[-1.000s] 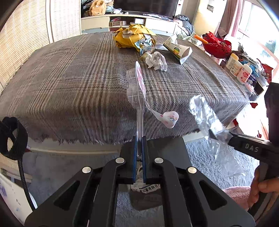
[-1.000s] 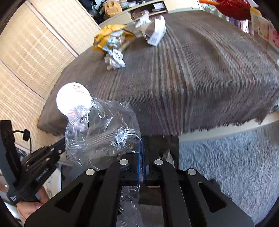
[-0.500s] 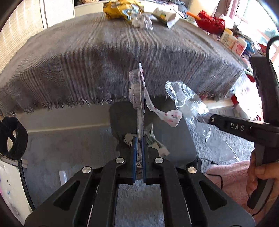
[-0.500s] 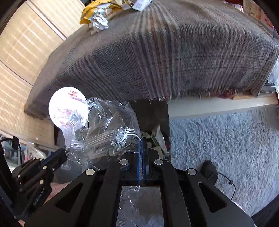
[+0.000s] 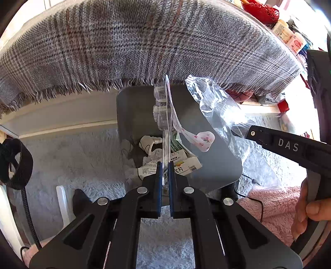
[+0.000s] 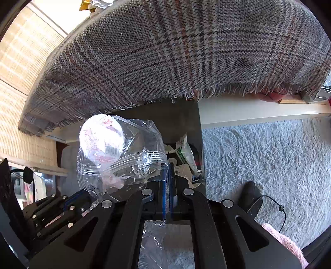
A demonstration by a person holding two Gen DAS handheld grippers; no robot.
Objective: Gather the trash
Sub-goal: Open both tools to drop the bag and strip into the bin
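Note:
My left gripper (image 5: 164, 165) is shut on the lower edge of a clear plastic blister pack (image 5: 162, 107), whose peeled lid strip (image 5: 203, 139) curls off to the right. The pack hangs over an open grey trash bin (image 5: 134, 107) that holds paper scraps and cartons (image 5: 182, 163). To the right, my right gripper (image 5: 251, 132) is shut on a crumpled clear plastic bag (image 5: 215, 107). In the right wrist view my right gripper (image 6: 168, 167) pinches that bag (image 6: 128, 165) above the bin (image 6: 182, 115). The pack's round white face (image 6: 101, 136) shows through the bag.
A table under a fringed plaid cloth (image 5: 144, 47) overhangs the bin's far side. Shaggy grey carpet (image 6: 258, 149) surrounds the bin, with pink fabric (image 5: 275, 204) and a black cable (image 6: 275, 204) at the right. Bottles (image 5: 287, 35) and a red basket (image 5: 260, 10) stand beyond the table.
Both grippers have come down from tabletop level and tilted downward, still holding the pack and the bag. The bin now lies right under them.

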